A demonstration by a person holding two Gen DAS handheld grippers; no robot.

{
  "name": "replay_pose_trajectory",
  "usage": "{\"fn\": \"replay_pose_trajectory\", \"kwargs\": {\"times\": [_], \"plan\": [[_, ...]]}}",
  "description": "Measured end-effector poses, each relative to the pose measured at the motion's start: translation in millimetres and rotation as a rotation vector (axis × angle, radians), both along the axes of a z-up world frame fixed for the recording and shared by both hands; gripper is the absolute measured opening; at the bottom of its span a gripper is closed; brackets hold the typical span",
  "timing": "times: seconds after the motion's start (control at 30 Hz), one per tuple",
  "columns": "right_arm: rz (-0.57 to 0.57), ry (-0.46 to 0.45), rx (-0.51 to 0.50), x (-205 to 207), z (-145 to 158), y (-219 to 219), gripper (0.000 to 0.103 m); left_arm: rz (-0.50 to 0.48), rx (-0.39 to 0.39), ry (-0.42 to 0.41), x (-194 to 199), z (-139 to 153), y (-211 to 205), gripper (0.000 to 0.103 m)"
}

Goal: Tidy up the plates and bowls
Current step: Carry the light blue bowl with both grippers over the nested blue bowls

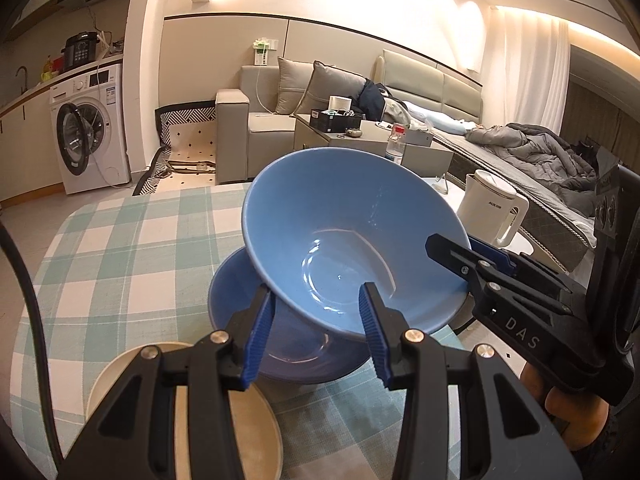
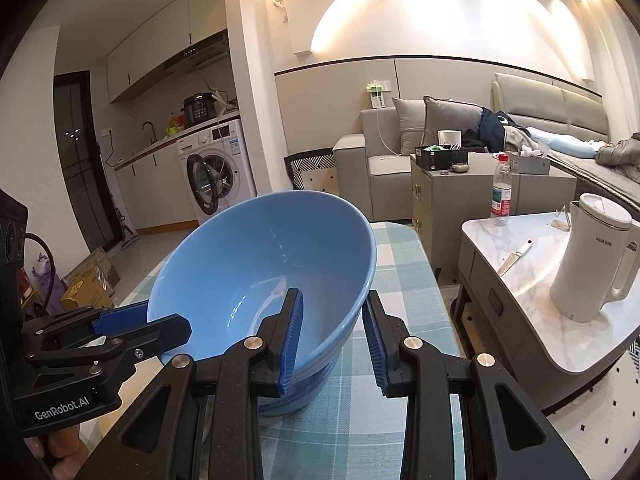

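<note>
Checked surface [image 1: 120, 240]: both hand-held grippers (left [image 1: 316, 328], right [image 2: 332, 340]) clamp the tilted blue bowl [image 1: 340, 232] over a lower bowl [image 1: 240, 312]; cream plate [image 1: 248, 420] only in left view.

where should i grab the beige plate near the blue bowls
Grip the beige plate by its thin rim, coming in low from the near edge, one finger over and one under. It lies flat on the checked cloth, so only the rim offers a pinch.

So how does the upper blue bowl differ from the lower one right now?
The upper blue bowl is tilted and gripped at its rim by both hand-held grippers; the lower blue bowl sits level on the checked tablecloth, ungripped. The upper shows its whole inside; the lower is mostly covered. Both share the same blue glaze.
</note>
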State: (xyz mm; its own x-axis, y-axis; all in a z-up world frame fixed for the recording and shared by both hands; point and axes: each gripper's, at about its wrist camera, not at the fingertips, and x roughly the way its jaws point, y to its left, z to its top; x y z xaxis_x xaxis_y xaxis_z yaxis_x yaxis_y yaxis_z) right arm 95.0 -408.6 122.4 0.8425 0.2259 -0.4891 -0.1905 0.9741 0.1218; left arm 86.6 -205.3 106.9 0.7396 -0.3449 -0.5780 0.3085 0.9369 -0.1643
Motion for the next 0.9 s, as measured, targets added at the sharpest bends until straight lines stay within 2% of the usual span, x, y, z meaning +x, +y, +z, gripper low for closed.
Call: {"fn": "replay_pose_trajectory", "kwargs": {"times": [0.9], "plan": [[0.062, 0.087, -0.039, 17, -30, 29, 0.032, 0.041, 0.037, 0.061, 8, -27, 20, 0.042]]}}
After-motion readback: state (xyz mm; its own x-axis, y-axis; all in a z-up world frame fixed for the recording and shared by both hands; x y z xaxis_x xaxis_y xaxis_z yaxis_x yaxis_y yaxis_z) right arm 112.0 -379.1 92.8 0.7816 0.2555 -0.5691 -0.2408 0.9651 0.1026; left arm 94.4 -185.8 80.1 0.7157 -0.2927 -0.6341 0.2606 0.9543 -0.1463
